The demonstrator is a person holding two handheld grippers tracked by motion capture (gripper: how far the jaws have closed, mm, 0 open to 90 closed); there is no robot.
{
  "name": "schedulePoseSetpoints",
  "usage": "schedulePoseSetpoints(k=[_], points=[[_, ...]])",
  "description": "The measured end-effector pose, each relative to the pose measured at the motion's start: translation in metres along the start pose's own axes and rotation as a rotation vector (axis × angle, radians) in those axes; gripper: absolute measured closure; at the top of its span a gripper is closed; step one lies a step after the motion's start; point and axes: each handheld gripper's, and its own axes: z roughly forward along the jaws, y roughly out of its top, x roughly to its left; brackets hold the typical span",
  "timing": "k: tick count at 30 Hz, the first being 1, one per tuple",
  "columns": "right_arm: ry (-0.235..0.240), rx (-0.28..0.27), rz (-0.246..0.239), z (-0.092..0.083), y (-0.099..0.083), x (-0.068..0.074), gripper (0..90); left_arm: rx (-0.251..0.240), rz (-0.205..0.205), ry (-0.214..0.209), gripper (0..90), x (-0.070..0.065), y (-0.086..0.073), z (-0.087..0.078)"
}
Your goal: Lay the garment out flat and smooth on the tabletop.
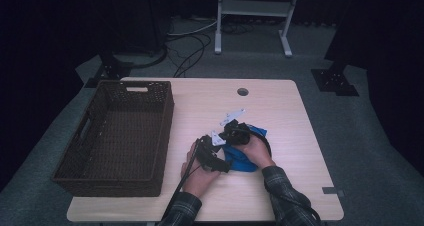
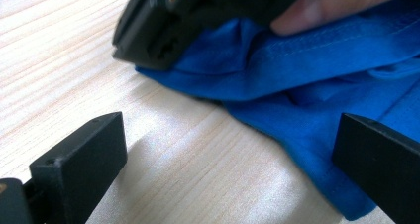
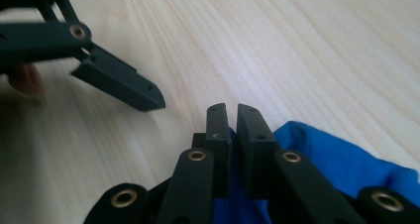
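While the right gripper (image 3: 233,116) jaws pinch the blue cloth (image 2: 317,85) edge, left gripper (image 2: 223,159) jaws stand spread (bare tabletop (image 2: 59,60) between).

I read the tabletop (image 2: 74,50) as pale wood, fine straight grain, smooth with a soft sheen | blue cloth (image 2: 317,90): woven fabric, matt, stitched seam, creased | my right claw (image 3: 232,116) and left claw (image 2: 228,164): matt black plastic, brass-coloured rivets | basket (image 1: 116,136), far left: dark brown wicker, rough weave

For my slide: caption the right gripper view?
Right gripper jaws shut on crumpled blue cloth over pale wooden table.
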Motion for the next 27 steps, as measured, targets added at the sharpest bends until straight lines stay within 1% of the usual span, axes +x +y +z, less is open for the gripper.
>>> schedulePoseSetpoints(k=[4,7,15,17,19,21,22,23,26,27], points=[[0.004,-0.041,0.019,-0.012,0.003,-0.003,83.9,0.003,0.001,0.0,0.4,0.0,0.0,0.0],[0.002,-0.058,0.027,-0.02,0.004,-0.005,83.9,0.002,0.001,0.0,0.4,0.0,0.0,0.0],[0.015,-0.105,0.074,-0.036,0.001,-0.01,84.4,-0.001,-0.002,-0.001,0.4,0.0,0.0,0.0],[0.007,-0.123,0.084,-0.045,0.001,-0.01,84.6,-0.001,-0.001,0.001,0.4,0.0,0.0,0.0],[0.006,-0.129,0.086,-0.048,0.0,-0.01,84.8,-0.001,-0.001,0.001,0.4,0.0,0.0,0.0],[0.002,-0.14,0.089,-0.056,-0.001,-0.011,84.8,-0.001,-0.001,0.001,0.4,0.0,0.0,0.0],[0.002,-0.14,0.089,-0.056,-0.001,-0.011,84.8,-0.001,-0.001,0.001,0.4,0.0,0.0,0.0],[-0.005,-0.15,0.09,-0.061,-0.003,-0.011,84.8,-0.001,-0.001,0.0,0.4,0.0,0.0,0.0],[-0.014,-0.153,0.093,-0.066,-0.006,-0.011,84.8,0.0,-0.002,-0.001,0.4,0.0,0.0,0.0],[-0.021,-0.157,0.097,-0.07,-0.01,-0.011,84.8,0.0,-0.002,0.0,0.4,0.0,0.0,0.0]])
